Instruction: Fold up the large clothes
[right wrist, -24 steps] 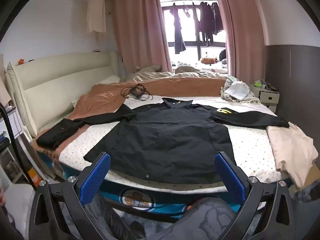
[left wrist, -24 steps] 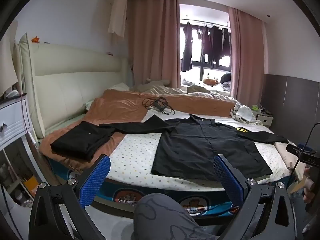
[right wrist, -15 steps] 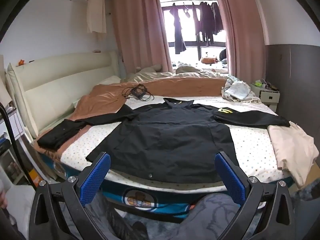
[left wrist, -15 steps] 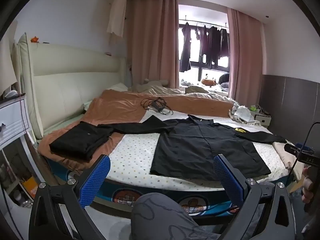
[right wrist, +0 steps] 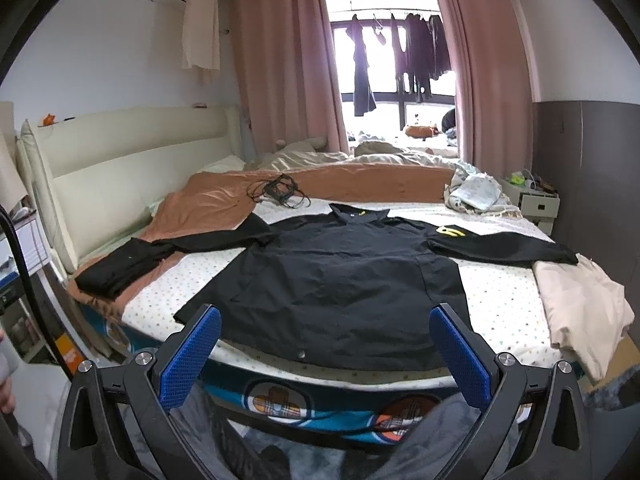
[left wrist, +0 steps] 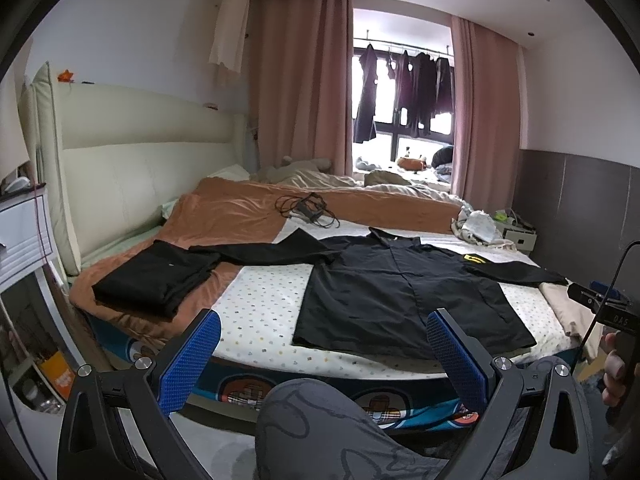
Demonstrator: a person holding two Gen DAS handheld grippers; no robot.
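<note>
Left tongs [left wrist: 323,354]: jaws spread as wide as they go, blue pads facing each other, nothing between them and nothing touched; they hang in front of the near edge of the bed [left wrist: 256,312], above the person's knee [left wrist: 320,420]. Right tongs [right wrist: 325,352]: jaws likewise fully spread and empty, held before the same near edge, clear of the cloth.

Black shirt [right wrist: 340,276]: laid flat, front up, on the dotted sheet, collar toward the far side, hem reaching the near edge of the bed. One sleeve runs out toward the headboard side, the other toward the foot end, where it bears a yellow mark [right wrist: 451,232].

Folded black garment [left wrist: 154,276]: rests on the brown blanket [left wrist: 236,216] at the near corner on the headboard side, touching the tip of the shirt's sleeve. Beige cloth [right wrist: 580,304]: drapes over the foot-end corner. Black cable [right wrist: 280,192]: coiled on the blanket beyond the collar.
</note>
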